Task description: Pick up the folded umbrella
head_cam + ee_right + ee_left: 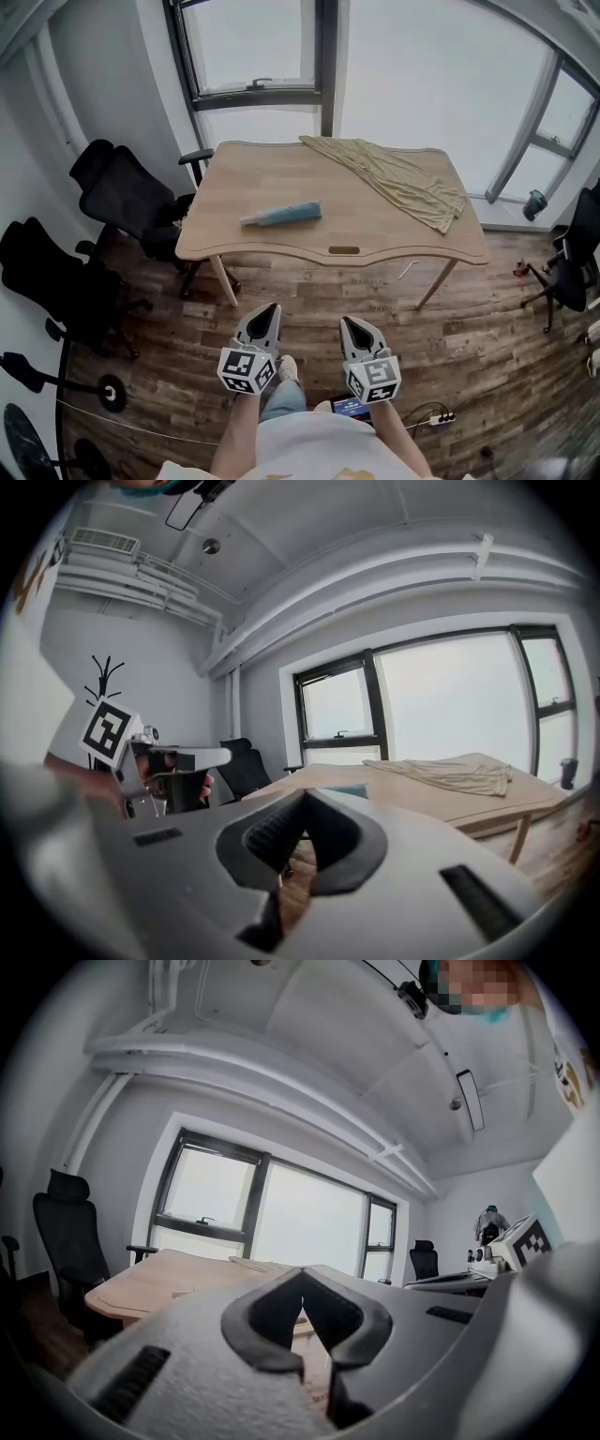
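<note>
The folded blue umbrella (pixel 281 215) lies on the light wooden table (pixel 281 246), left of its middle, near the front edge. A teal sliver of the umbrella (pixel 349 790) shows just above my right jaws in the right gripper view. Both grippers hang over the floor in front of the table, well short of the umbrella. My left gripper (pixel 271 308) (pixel 302 1275) is shut, tips touching, nothing between them. My right gripper (pixel 349 322) (pixel 305 795) is also shut and holds nothing.
An olive cloth (pixel 394 178) is draped across the table's back right. Black office chairs (pixel 122 197) stand left of the table, and another chair (pixel 572 258) at the right. A power strip (pixel 441 417) lies on the plank floor by the person's feet.
</note>
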Tool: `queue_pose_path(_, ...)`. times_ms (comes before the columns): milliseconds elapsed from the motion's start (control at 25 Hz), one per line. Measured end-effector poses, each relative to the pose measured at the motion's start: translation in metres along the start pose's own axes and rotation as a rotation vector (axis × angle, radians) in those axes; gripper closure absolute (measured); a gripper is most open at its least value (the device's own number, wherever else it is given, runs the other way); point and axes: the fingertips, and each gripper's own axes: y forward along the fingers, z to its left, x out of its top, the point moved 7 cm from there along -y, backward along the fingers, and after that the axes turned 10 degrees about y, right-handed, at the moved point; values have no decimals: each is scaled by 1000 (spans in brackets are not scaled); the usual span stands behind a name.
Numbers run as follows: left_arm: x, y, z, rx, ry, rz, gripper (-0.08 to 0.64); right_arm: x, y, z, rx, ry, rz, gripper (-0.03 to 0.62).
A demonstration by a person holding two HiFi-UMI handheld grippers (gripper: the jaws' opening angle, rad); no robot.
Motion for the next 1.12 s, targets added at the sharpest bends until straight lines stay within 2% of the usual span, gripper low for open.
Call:
queue_pose_path(280,-7,26,11,7,-49,-2,540,3,15,-24,-24,12,8,583)
queue_pose_path(480,-23,59,33,4,-45,36,540,2,54,-38,-23,13,43,583)
queue_pose_path(680,-40,117,70,-8,-42,71,540,4,120,-67,-29,26,84,583)
queue_pose_path(920,-41,190,133,-15,-27,108,540,23,214,-92,-39,57,114,583)
queue_pose_path(1120,-50,243,186,-12,-63,140,540,36,283,-102,-45,61,137,583)
